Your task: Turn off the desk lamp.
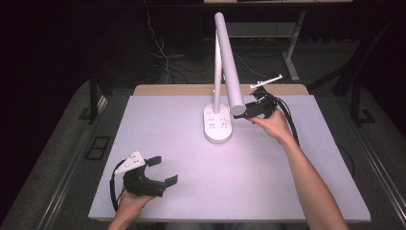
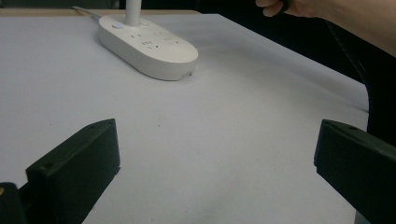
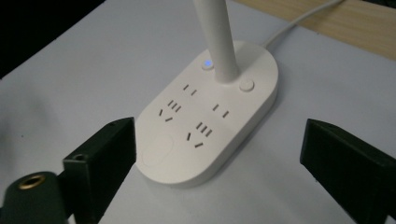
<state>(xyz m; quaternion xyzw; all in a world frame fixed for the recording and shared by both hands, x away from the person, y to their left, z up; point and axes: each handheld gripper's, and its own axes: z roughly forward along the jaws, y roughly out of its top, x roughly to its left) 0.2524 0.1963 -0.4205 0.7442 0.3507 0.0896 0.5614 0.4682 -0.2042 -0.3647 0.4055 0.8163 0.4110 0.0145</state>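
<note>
In the high view, the left gripper [image 1: 163, 170] is resting low over the near left part of the white table [image 1: 268, 182], held by the person's left hand [image 1: 130, 201], with its jaws spread wide and nothing between them. Its grey plate [image 1: 130, 162] is sitting on top, and a black cable [image 1: 113, 189] is looping off beside the hand. Well ahead of it and off to its right, the white desk lamp [image 1: 224, 62] is standing on its oval base [image 1: 218, 124]. The right gripper [image 1: 246, 112], carried in the right hand [image 1: 273, 123], is hovering just beside that base, close under the end of the lamp's tubular head [image 1: 230, 67]; from here I cannot tell how its jaws are standing.

In the left gripper view, the two black jaws are rising far apart from the bottom corners, with bare table surface [image 2: 210, 154] lying between them. The lamp base [image 2: 149, 46] is sitting well ahead and toward the left jaw's side, a small light [image 2: 117, 26] glowing on it. The person's right forearm [image 2: 355, 18] is crossing the upper corner beyond.

In the right gripper view, the jaws are standing wide open, and the lamp base [image 3: 210, 121] is lying just ahead between them, nearer the left jaw, touching neither. Socket slots [image 3: 201, 130] are showing on its top, a blue light [image 3: 207, 64] is glowing beside the stem [image 3: 219, 37], and a white cord [image 3: 299, 21] is trailing away behind.
</note>
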